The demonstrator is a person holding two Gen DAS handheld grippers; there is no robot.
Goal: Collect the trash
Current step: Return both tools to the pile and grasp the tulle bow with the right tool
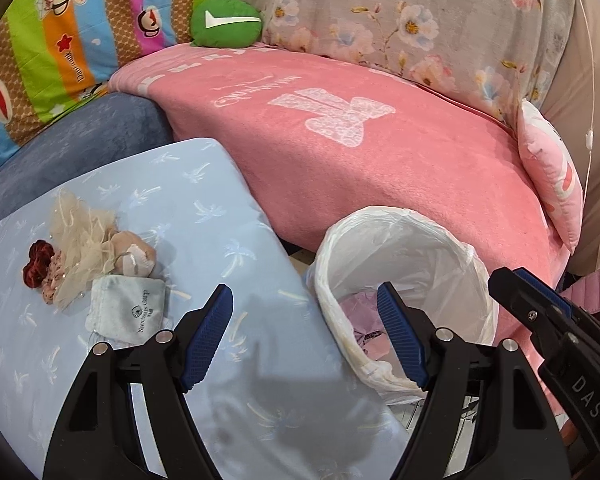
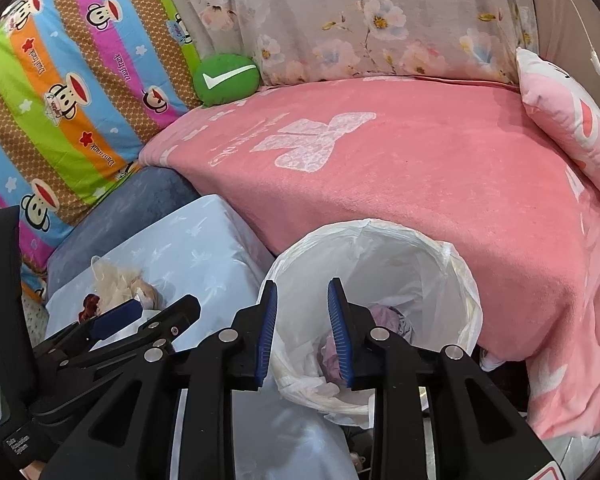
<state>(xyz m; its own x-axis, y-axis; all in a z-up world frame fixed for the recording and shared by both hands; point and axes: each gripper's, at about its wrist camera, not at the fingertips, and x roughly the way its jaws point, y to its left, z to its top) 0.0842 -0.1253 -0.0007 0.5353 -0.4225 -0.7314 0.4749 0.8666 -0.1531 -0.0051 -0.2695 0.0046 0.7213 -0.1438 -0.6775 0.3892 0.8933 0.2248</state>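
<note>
A bin lined with a white bag [image 1: 404, 232] [image 2: 384, 240] stands between the light blue cushion [image 1: 180, 208] and the pink sofa seat. Crumpled lilac and pink trash [image 1: 362, 320] [image 2: 384, 316] lies at its bottom. On the cushion sits a bundle of cream tulle, a dark red rose and pink fabric [image 1: 80, 248] [image 2: 116, 288], with a grey pouch [image 1: 128, 314] touching it. My left gripper [image 1: 304, 292] is open and holds nothing, straddling the cushion's edge and the bin's rim. Over the bin's mouth, my right gripper [image 2: 302, 284] stands partly open, nothing between its pads.
A pink blanket [image 1: 380, 152] covers the sofa seat behind the bin. A green cushion [image 1: 224, 22], a pink pillow [image 1: 552, 184], a striped monkey-print cover [image 1: 60, 52] and floral fabric [image 1: 400, 20] ring it. A blue-grey armrest [image 1: 80, 140] lies behind the cushion.
</note>
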